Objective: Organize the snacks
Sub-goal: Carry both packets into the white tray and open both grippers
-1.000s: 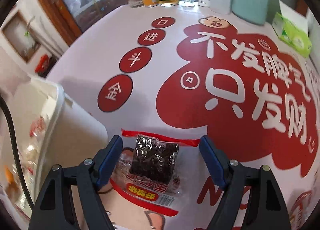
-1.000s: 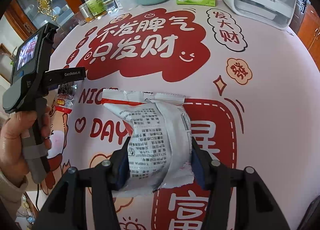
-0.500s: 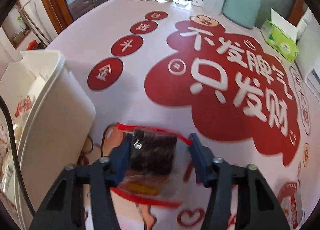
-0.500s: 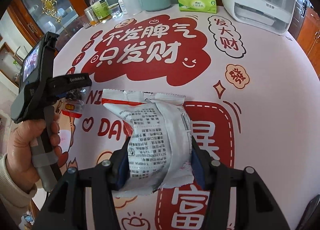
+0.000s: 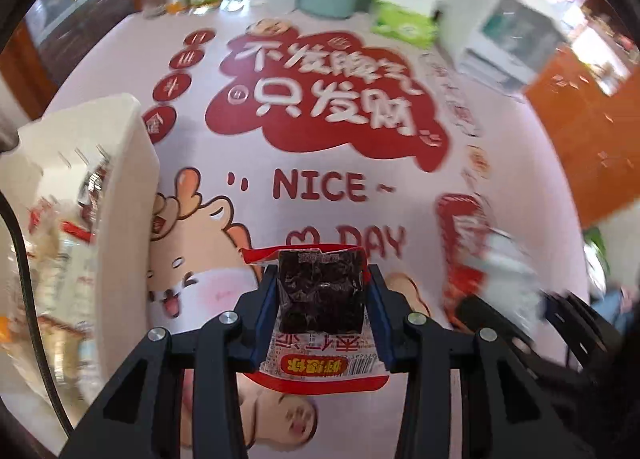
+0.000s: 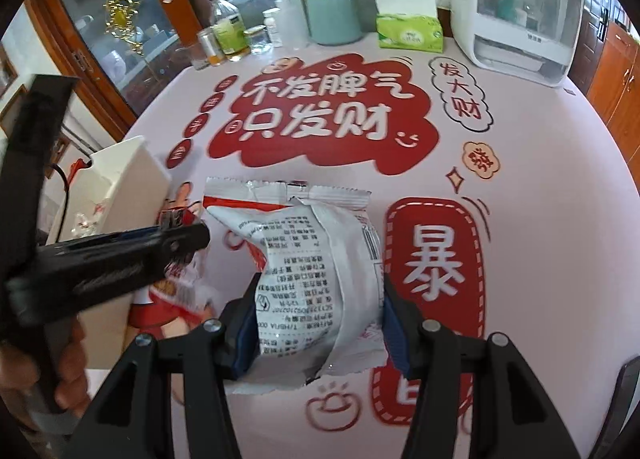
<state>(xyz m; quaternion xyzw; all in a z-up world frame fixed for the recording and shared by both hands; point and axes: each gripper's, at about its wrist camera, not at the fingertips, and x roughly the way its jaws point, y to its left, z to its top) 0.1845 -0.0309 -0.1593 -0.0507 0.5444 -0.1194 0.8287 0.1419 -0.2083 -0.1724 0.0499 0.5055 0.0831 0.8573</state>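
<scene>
My left gripper [image 5: 320, 279] is shut on a clear, red-edged snack packet with a dark filling [image 5: 320, 295] and holds it above the table. A white storage bin [image 5: 100, 187] with several snacks inside stands just to its left. My right gripper [image 6: 320, 303] is shut on a white and red snack bag with printed text [image 6: 316, 259], also lifted off the table. In the right wrist view the left gripper [image 6: 176, 243] with its packet [image 6: 180, 283] is at the left, beside the white bin [image 6: 132, 175].
The table wears a pink cloth with red lettering [image 6: 320, 119]. At its far edge stand bottles and jars [image 6: 230, 39], a teal canister [image 6: 332, 15], a green tissue box [image 6: 408, 31] and a white appliance [image 6: 520, 15]. Wooden cabinets lie beyond.
My left gripper closed on the dark snack packet, lifted it off the table and swung back toward the bin. My right gripper kept its bag and drifted slightly.
</scene>
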